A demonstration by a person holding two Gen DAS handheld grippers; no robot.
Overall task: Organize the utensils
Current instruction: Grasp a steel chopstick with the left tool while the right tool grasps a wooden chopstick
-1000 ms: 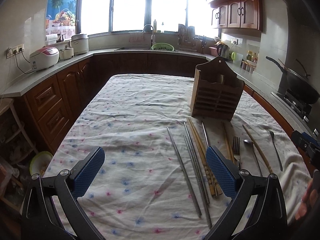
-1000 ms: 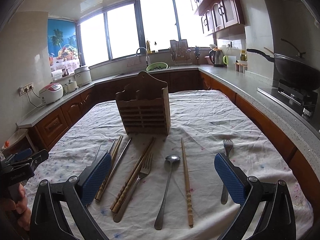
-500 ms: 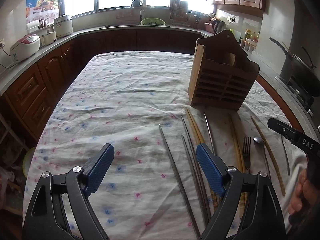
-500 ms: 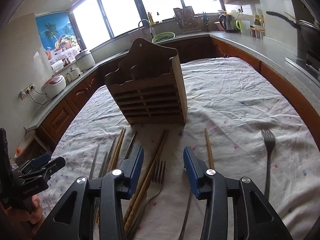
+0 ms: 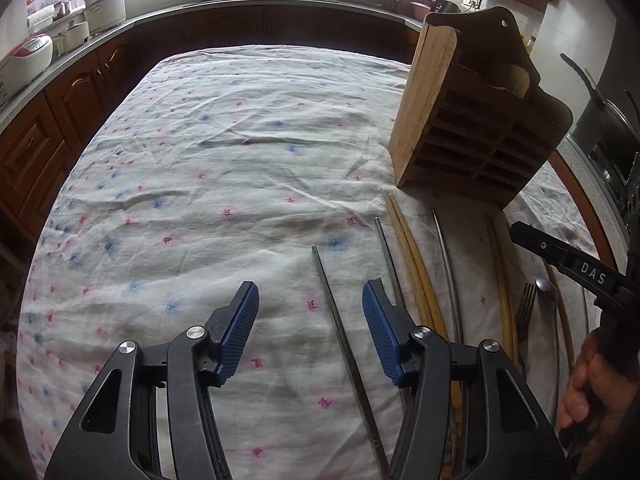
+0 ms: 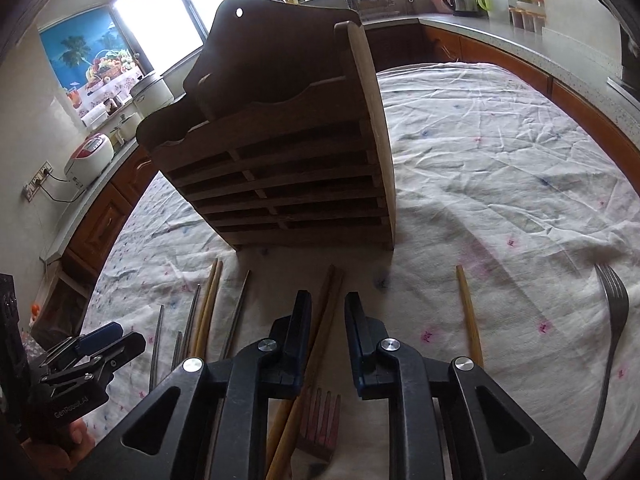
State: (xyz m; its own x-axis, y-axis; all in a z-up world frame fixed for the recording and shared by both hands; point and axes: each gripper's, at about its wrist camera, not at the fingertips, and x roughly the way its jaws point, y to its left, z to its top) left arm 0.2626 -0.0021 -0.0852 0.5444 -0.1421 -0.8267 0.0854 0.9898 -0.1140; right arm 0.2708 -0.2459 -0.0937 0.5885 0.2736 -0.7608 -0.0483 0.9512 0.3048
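A wooden utensil holder stands on the cloth-covered table. Chopsticks, forks and a spoon lie in front of it. My left gripper is open, low over the cloth, with a metal chopstick lying between its fingers. My right gripper is narrowed, its fingers a small gap apart, around a pair of wooden chopsticks lying on the cloth; a fork lies under it. Another wooden chopstick and a fork lie to the right.
Kitchen counters with wooden cabinets surround the table. A rice cooker stands at the left, a wok on the stove at the right. Wooden chopsticks and more metal chopsticks lie right of my left gripper.
Both grippers have dropped lower and moved forward toward the utensils. The right gripper narrowed from wide open to a small gap around the wooden chopsticks. The left gripper narrowed somewhat.
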